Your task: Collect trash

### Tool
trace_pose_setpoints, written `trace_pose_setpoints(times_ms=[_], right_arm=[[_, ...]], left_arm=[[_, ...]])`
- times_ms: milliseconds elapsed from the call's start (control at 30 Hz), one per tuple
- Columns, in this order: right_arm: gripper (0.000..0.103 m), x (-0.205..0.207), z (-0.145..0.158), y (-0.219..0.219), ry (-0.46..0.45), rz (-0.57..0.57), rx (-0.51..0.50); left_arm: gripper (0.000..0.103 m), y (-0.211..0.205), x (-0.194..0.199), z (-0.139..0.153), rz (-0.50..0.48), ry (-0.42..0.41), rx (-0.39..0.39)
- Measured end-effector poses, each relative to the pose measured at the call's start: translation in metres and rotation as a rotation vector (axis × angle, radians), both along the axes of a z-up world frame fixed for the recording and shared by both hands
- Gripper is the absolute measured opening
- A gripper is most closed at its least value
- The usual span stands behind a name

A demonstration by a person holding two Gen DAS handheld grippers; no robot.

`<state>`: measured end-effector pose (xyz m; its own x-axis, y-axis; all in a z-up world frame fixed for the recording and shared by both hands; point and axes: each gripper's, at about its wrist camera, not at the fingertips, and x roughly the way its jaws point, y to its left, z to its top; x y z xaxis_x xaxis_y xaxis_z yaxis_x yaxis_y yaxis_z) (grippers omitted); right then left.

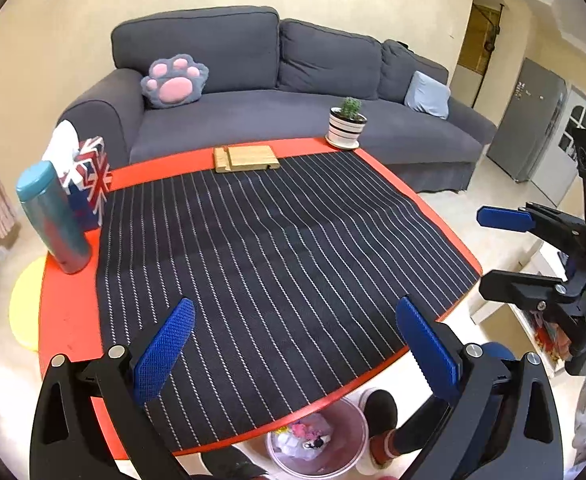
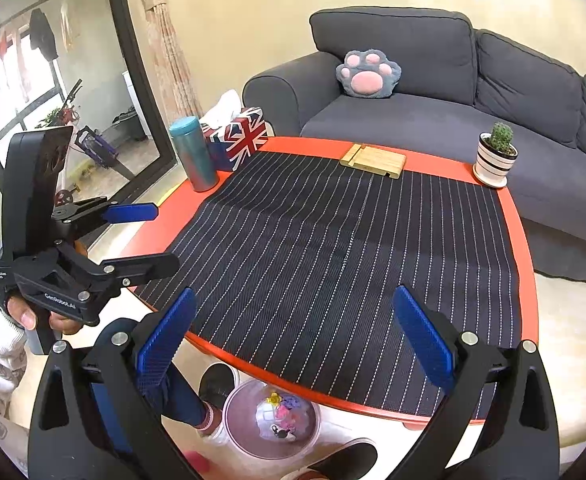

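Note:
A clear pink trash bin (image 1: 319, 446) stands on the floor under the near edge of the red table (image 1: 65, 312); it holds several colourful scraps. The bin shows in the right wrist view (image 2: 271, 420) too. My left gripper (image 1: 293, 340) is open and empty above the striped black cloth (image 1: 277, 248). My right gripper (image 2: 295, 332) is open and empty above the cloth's near edge (image 2: 333, 248). Each gripper shows in the other's view, the right one (image 1: 505, 248) off the table's right side, the left one (image 2: 149, 236) off its left side. No loose trash shows on the cloth.
A teal flask (image 1: 53, 216), a Union Jack tissue box (image 1: 91, 180), a wooden stand (image 1: 245, 158) and a potted cactus (image 1: 347, 126) stand along the table's edges. A grey sofa (image 1: 293, 92) lies behind. The person's feet (image 2: 217, 392) are by the bin.

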<state>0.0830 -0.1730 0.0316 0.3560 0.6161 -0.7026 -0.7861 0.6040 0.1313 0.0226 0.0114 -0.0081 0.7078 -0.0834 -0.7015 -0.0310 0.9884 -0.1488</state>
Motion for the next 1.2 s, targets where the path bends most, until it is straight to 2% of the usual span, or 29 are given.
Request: trace_pose_setpoints(times_ms=[467,1200], right_arm=[[0.097,0.0022,-0.0001,0.0027,0.002,0.004,0.002],[0.097,0.0023,0.0007,0.0038,0.003,0.005,0.001]], left_arm=[[0.097,-0.0003,0.005,0.0004,-0.001,-0.001,0.02],[0.097,0.0028,0.0048,-0.0005,-0.003,-0.002,0.01]])
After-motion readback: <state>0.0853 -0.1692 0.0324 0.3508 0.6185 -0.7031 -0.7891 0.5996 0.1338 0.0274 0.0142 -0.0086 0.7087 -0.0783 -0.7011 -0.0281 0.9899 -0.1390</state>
